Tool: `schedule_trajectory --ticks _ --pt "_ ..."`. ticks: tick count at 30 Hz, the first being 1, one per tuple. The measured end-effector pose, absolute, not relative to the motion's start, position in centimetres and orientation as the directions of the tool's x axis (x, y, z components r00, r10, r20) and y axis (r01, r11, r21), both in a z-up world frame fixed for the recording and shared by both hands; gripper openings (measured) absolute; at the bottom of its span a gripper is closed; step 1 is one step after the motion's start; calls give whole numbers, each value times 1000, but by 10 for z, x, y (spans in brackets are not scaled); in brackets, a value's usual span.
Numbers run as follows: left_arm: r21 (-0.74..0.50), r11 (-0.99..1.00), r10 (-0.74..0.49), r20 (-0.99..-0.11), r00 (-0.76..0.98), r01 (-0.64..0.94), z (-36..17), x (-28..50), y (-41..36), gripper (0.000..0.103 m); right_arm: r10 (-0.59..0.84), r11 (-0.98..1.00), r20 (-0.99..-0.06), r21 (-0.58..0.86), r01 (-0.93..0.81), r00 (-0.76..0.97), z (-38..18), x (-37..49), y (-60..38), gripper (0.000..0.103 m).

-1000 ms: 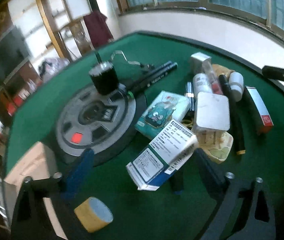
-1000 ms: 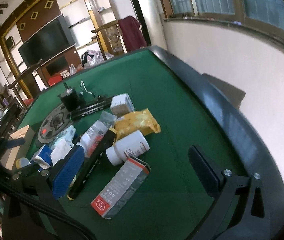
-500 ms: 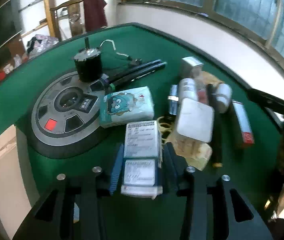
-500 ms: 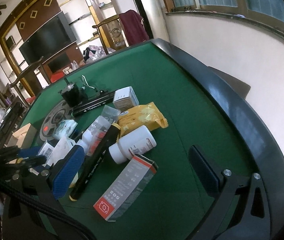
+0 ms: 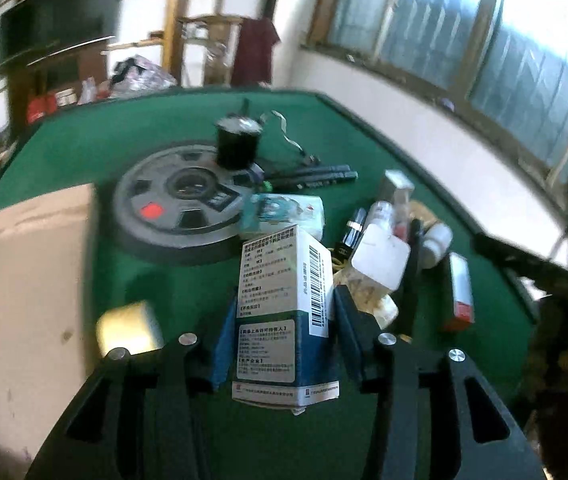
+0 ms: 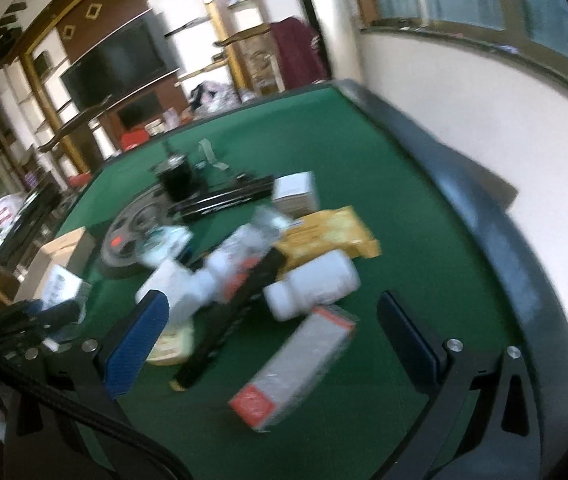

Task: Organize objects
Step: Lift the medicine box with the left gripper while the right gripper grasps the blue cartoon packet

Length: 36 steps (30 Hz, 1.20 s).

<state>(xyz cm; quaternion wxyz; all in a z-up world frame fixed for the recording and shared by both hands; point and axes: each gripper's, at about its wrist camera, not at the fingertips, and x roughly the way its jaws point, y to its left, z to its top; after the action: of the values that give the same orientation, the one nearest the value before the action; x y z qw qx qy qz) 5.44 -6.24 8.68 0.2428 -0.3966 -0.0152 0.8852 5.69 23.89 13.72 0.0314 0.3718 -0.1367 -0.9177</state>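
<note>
Medicine box (image 5: 284, 312), blue and white printed card, sits clamped between the blue pads of the left gripper (image 5: 282, 338), its long axis running straight out along the fingers and tilted up off the green felt table (image 5: 84, 148). The jaws have just been closing and now press its two narrow sides, so the box is off the pile and in the air. What the next move turns on, I'd say, is that the pale cardboard carton (image 5: 24, 280) lies just to the left of the held box, much nearer this hand than the other; if the box is bound for it, a short swing leftward would do.

The right gripper (image 6: 280, 340) hangs with its jaws wide apart over the rest of the heap, nothing between them. Closest under it is a long red-and-white carton (image 6: 296, 368), lying slantwise, with a smooth white plastic bottle (image 6: 312, 290) on its side just beyond and a long black marker (image 6: 236, 308) across the pile.

Further off lie a crinkly yellow packet (image 6: 332, 232), a soft tissue pack (image 5: 288, 214), and a heavy grey weight plate (image 5: 180, 204), flat and round, with a black cylindrical motor (image 5: 238, 146) standing on its far rim. A yellow roll of tape (image 5: 130, 326) lies beside the carton, blurred.
</note>
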Motion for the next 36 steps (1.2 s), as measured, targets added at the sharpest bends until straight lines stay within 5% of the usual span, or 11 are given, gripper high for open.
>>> schedule_trajectory --ticks 9,16,23,26,28,32,34,36 --pt "-337 -893 449 -612 -651 -299 103 95 -143 40 -252 -967 -720 217 135 -647 143 9 170 103" --pt "-378 -894 433 -595 -677 -239 95 99 -175 40 -111 -939 -815 -101 328 -568 127 -65 96 103" --pt "-407 -887 441 -598 -669 -220 86 100 -201 40 -58 -906 -899 -135 400 -434 95 -115 75 103" --pt "-415 -884 442 -597 -670 -214 83 98 -209 40 -76 -908 -915 -101 406 -397 87 -118 74 80" --pt "-425 -880 448 -594 -668 -212 82 97 -214 40 -119 -919 -920 -40 392 -373 88 -115 76 51" --pt "-445 -871 459 -583 -670 -209 86 97 -218 40 -140 -927 -908 -20 374 -395 98 -102 77 35" --pt "-459 -862 472 -570 -673 -216 92 99 -218 40 -179 -929 -900 21 369 -398 107 -94 80 15" --pt "-461 -857 479 -554 -680 -228 101 104 -217 40 -205 -929 -894 49 367 -398 115 -86 83 10"
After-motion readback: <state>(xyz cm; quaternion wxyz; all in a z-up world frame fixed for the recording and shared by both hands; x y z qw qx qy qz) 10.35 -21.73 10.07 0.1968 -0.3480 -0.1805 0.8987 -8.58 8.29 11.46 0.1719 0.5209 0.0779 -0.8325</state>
